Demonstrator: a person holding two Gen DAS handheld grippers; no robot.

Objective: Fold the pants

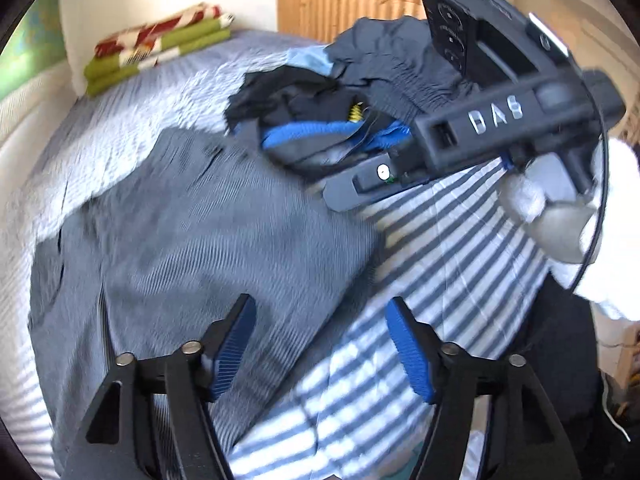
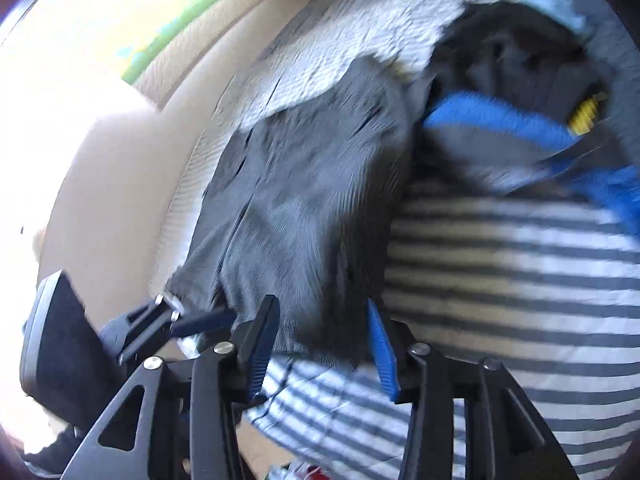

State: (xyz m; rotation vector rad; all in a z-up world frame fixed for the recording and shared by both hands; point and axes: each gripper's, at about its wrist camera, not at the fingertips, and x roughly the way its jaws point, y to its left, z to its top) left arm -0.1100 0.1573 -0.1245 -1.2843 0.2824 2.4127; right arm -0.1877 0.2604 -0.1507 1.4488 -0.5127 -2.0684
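Grey pants (image 1: pixel 192 240) lie flat in a folded slab on the bed, partly in shade. My left gripper (image 1: pixel 322 340) hovers over their near right edge, open, with nothing between its blue pads. In the right wrist view the same pants (image 2: pixel 304 208) stretch away from my right gripper (image 2: pixel 320 344). Their near hem lies in the gap between its fingers, and the pads stand apart from the cloth. The right tool's black housing (image 1: pixel 496 120), held by a white-gloved hand (image 1: pixel 600 248), shows at the upper right of the left wrist view.
A heap of dark clothes with a blue waistband (image 1: pixel 320 128) sits just beyond the pants. The bed has a striped cover (image 1: pixel 440 248) and a pale quilt (image 1: pixel 168 92). Folded green and red blankets (image 1: pixel 160 48) lie far left, with a wooden cabinet (image 1: pixel 340 12) behind.
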